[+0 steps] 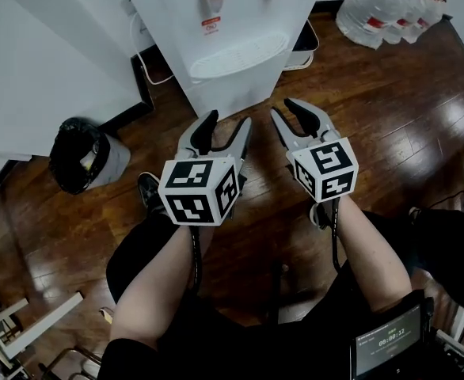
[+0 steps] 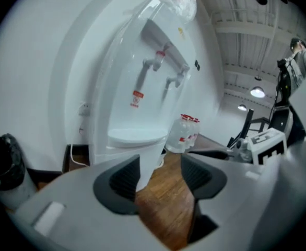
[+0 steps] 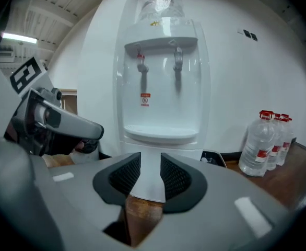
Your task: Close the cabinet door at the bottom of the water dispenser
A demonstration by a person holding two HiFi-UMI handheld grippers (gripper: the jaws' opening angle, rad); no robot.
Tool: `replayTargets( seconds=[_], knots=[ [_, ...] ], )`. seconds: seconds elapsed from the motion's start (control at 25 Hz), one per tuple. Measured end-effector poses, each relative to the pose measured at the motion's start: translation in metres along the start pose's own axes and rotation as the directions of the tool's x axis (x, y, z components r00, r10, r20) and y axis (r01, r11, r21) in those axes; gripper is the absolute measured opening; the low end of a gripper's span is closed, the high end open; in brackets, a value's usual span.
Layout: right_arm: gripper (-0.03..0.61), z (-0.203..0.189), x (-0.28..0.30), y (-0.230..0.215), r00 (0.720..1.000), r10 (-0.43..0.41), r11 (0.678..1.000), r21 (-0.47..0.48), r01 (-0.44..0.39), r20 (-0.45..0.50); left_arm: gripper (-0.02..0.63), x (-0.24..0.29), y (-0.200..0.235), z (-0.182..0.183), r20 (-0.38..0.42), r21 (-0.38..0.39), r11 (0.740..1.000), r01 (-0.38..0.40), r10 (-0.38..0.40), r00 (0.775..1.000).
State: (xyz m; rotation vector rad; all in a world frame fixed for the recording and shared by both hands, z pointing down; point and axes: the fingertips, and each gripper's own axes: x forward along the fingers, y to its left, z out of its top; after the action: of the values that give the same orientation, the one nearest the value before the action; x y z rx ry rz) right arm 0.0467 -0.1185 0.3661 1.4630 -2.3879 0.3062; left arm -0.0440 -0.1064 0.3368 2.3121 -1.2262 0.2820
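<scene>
Cabinet door [image 1: 236, 93] at foot of water dispenser [image 1: 240, 54]: foreshortened from above, masked by jaws elsewhere; we cannot tell whether it is shut. Both left gripper [image 1: 228, 122] and right gripper [image 1: 286, 109] empty, jaws apart.

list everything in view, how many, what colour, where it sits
water dispenser: one, white, against the wall ahead
water bottles: several, clear with red caps, on the floor right of the dispenser
bin: one, grey with a black bag, on the floor at the left
cable: one, white, by the wall left of the dispenser
floor: dark brown wood
screen: one, dark, lower right corner
left tool: one, grey with black pads, open, empty
right tool: one, same colours, open, empty
</scene>
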Motion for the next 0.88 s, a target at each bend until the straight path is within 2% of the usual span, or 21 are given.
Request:
replayTargets(
  seconds=[0.16, 0.4, 0.64, 0.76, 0.88],
  knots=[
    [0.115, 0.021, -0.033, 0.017, 0.998, -0.002, 0.999, 0.043, -0.001, 0.07, 0.264, -0.023, -0.011, 0.016, 0.081, 0.078, 0.997, -0.001, -0.006, 0.997],
    [0.115, 0.033, -0.078, 0.046, 0.992, 0.023, 0.999, 0.038, -0.028, 0.127, 0.264, -0.052, -0.039, 0.002, 0.123, 0.234, 0.972, 0.026, -0.056, 0.991],
    [0.115, 0.042, -0.097, 0.05, 0.984, -0.021, 0.997, 0.072, 0.008, 0.179, 0.258, -0.066, -0.051, -0.008, 0.128, 0.245, 0.968, 0.055, -0.088, 0.988],
    [0.115, 0.044, -0.095, 0.047, 0.978, -0.018, 0.997, 0.077, 0.002, 0.207, 0.256, -0.068, -0.053, -0.007, 0.122, 0.255, 0.966, 0.042, -0.075, 0.99],
    [0.081, 0.048, -0.099, 0.043, 0.969, -0.041, 0.996, 0.089, 0.02, 0.243, 0.255, -0.066, -0.061, -0.003, 0.136, 0.33, 0.943, 0.047, -0.097, 0.986]
  ],
)
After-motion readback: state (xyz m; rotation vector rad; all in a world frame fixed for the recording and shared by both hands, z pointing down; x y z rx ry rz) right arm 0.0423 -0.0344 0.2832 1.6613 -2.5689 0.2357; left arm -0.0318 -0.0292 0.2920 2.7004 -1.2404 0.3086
